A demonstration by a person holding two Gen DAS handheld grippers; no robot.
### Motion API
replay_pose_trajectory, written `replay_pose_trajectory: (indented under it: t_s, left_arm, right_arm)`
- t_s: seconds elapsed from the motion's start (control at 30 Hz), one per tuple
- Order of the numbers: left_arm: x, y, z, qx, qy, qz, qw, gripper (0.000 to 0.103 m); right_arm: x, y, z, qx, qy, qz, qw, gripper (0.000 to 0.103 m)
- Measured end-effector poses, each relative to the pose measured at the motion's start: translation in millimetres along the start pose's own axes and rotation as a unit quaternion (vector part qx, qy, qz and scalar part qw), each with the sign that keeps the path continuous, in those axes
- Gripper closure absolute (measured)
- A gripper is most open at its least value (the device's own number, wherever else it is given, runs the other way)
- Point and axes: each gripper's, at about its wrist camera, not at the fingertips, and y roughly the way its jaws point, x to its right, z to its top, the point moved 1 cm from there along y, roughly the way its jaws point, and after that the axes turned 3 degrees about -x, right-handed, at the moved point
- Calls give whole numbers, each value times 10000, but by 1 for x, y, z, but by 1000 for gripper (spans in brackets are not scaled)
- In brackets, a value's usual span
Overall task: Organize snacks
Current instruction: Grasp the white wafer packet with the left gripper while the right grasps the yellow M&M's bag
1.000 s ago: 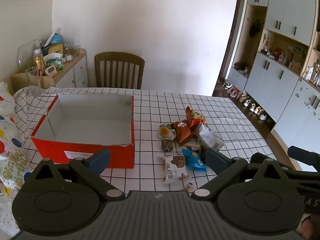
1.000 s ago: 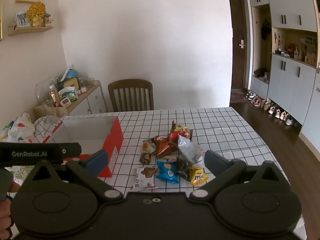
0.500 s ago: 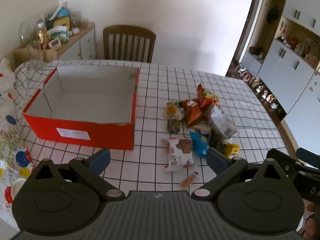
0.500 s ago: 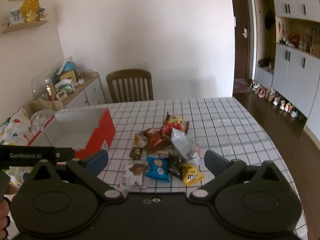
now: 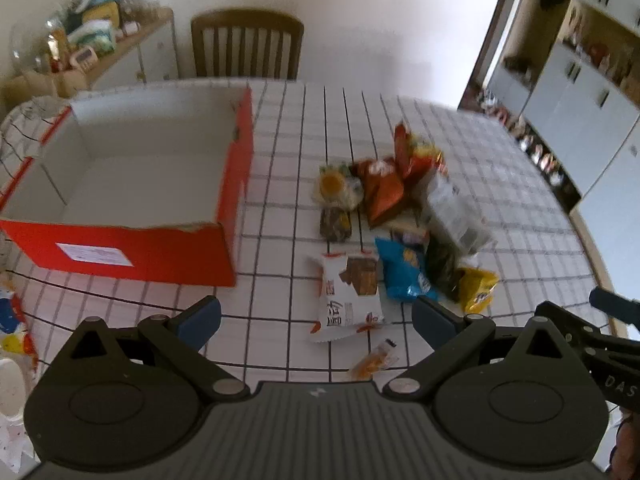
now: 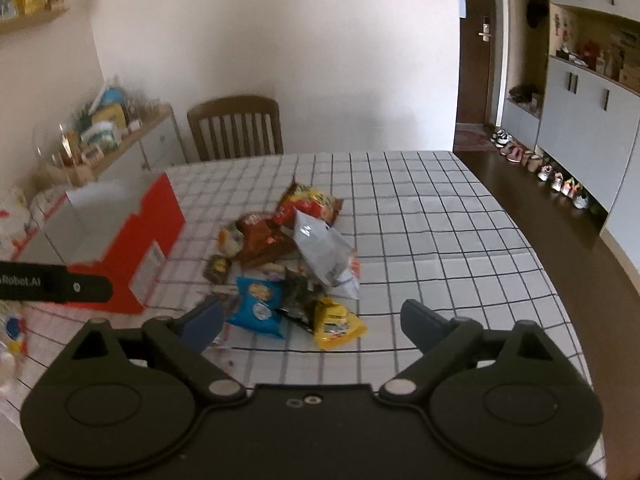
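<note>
A pile of snack packets lies on the checked tablecloth: a white packet, a blue packet, a yellow packet, a silver bag, red-orange bags and a small orange sachet. An open red box, white and empty inside, stands left of the pile. My left gripper is open above the white packet. My right gripper is open above the blue and yellow packets.
A wooden chair stands at the table's far side. A sideboard with clutter stands at the back left. Grey cabinets and a row of shoes line the right wall. A colourful party bag lies at the table's left edge.
Both grippers have moved forward and tilted down toward the snack pile, which now looks larger and closer. Both stay open and empty.
</note>
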Motion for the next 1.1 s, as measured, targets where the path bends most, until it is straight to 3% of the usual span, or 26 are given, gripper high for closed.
replay_pose_trajectory:
  t_s: [0.4, 0.6, 0.83, 1.1]
  left_arm:
    - [10, 89, 11, -630, 39, 473, 9969, 1]
    - [10, 104, 17, -711, -341, 345, 9963, 1]
    - [24, 115, 24, -698, -173, 354, 9968, 1]
    - [21, 127, 25, -802, -303, 360, 9957, 2]
  right_arm:
    - [12, 75, -7, -517, -692, 123, 9962, 29]
    - [17, 99, -8, -648, -919, 168, 9935, 36]
    - [22, 113, -9, -738, -967, 261, 9922, 43]
    - [20, 125, -7, -803, -1037, 350, 9908, 45]
